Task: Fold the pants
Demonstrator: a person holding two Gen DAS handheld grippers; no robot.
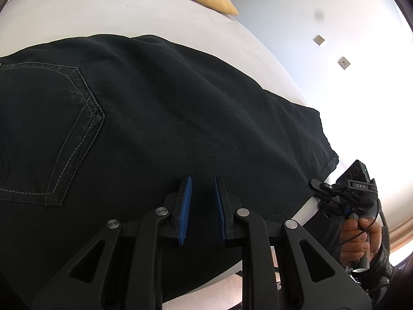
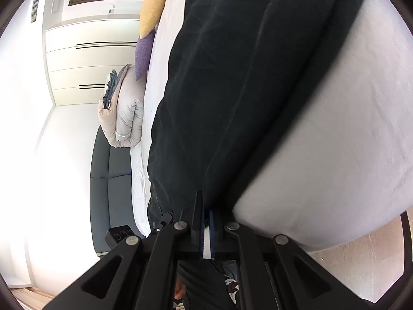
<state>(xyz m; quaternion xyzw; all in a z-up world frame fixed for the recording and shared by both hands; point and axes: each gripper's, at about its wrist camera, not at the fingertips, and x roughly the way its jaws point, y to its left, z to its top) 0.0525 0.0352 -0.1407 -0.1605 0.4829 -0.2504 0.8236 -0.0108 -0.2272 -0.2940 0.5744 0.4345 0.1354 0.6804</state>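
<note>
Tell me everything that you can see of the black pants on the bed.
The pants are black denim-like fabric, spread flat on the white bed. A back pocket with pale double stitching faces up. A stitched hem reaches the mattress edge, where the right gripper is shut on the pants. A long seam runs along the leg. The left gripper is open above the fabric; contact cannot be told.

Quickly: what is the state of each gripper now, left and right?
Left gripper: open, holding nothing, over the black pants.
Right gripper: nearly closed at the pants' edge; whether it pinches fabric cannot be told.
</note>
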